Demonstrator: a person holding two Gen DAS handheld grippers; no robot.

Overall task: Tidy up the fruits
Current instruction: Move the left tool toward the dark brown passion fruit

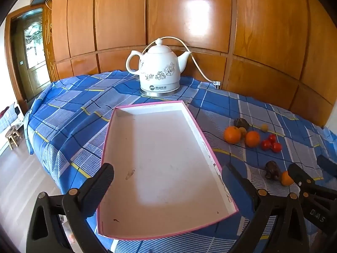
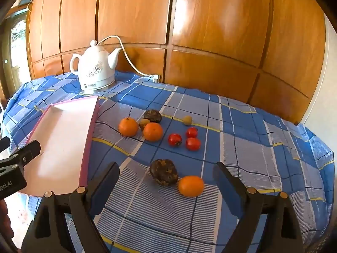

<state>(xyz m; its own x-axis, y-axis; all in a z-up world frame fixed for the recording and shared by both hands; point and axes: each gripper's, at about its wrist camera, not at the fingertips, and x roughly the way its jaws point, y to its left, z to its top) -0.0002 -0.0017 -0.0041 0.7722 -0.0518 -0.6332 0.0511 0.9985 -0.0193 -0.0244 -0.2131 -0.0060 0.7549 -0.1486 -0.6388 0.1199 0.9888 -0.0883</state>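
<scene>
Right wrist view: right gripper [image 2: 166, 175], jaws apart, nothing held; nearest, dark fruit [image 2: 163, 172] touching orange [image 2: 191, 186]; farther, three tomatoes [image 2: 174, 139], two oranges [image 2: 128, 127]; left, tray [image 2: 63, 130] (bare) under spread left gripper [image 1: 168, 179]; far, kettle [image 2: 94, 67].

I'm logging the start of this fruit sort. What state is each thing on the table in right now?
Pink-edged white cardboard tray: empty, flat on the cloth.
Three round oranges: loose on the cloth, outside the tray.
Three small red fruits: clustered, outside the tray.
White ceramic electric kettle: upright, lid on.
White plug: lying unplugged.
Left gripper: fingers open, empty.
Right gripper: fingers open, empty.
</scene>
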